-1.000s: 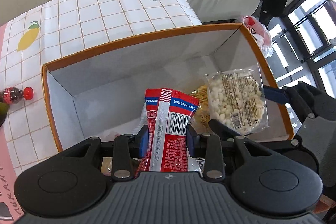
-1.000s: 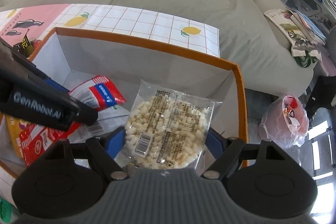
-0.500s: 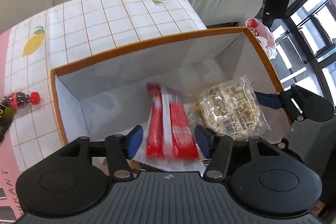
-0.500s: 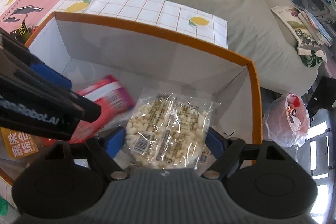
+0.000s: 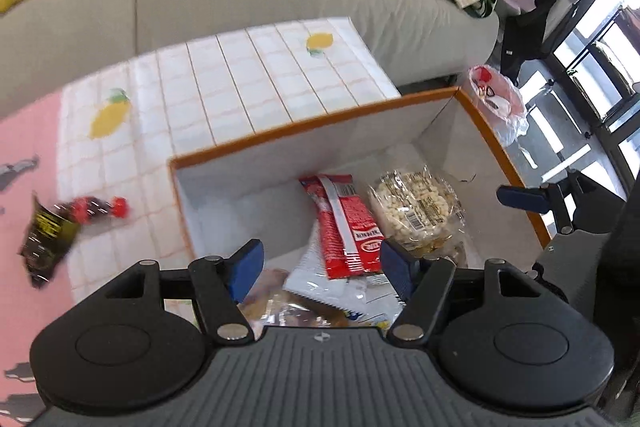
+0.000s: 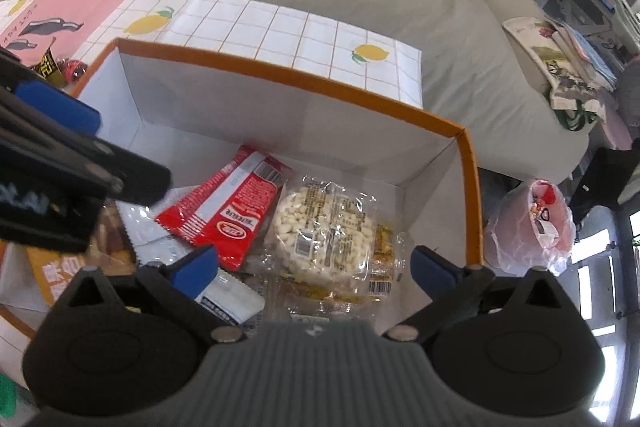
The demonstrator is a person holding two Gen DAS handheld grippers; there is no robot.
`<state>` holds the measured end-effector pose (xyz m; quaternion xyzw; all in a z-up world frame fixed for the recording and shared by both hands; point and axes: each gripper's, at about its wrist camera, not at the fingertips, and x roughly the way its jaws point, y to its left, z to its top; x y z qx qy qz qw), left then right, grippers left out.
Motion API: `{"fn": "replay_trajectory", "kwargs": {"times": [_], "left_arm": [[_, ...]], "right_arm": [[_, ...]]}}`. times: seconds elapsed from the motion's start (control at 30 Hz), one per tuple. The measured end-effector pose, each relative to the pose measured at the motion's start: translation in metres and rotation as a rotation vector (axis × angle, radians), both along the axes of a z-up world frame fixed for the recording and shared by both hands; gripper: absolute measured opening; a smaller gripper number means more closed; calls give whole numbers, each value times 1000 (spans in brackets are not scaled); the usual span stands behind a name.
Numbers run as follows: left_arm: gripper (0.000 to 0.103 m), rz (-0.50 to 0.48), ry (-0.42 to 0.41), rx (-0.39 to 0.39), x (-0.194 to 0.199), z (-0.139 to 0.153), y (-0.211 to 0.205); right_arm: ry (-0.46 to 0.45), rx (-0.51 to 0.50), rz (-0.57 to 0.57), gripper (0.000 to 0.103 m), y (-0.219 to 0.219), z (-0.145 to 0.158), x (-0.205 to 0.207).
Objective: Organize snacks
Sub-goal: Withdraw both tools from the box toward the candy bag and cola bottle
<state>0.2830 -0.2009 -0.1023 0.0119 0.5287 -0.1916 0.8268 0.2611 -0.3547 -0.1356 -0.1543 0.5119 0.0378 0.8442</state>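
Now release step: my left gripper [image 5: 320, 263] and right gripper [image 6: 314, 265] fingers were opening, nothing pinched; red packet [image 5: 348, 227] and puffed-snack bag [image 6: 326, 229] lay inside box [image 6: 470, 187]. Next: fetch dark packet [image 5: 48, 243] from table [image 5: 240, 83].

One orange-rimmed box [image 6: 474, 187] | one red snack packet [image 6: 230, 213] | one clear puffed-rice pack [image 6: 326, 231] | two grippers, left [image 5: 320, 263] and right [image 6: 314, 267] | one small red-capped bottle [image 5: 86, 209] | two lemon prints visible on tablecloth [image 6: 296, 39] | other wrappers underneath, count unclear.
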Motion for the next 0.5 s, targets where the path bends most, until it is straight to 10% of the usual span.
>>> {"fn": "replay_trajectory", "kwargs": {"times": [0.5], "left_arm": [[78,54,-232,6,-64,62,69]], "right_arm": [[-141,219,-242,100,31,58,-54]]}}
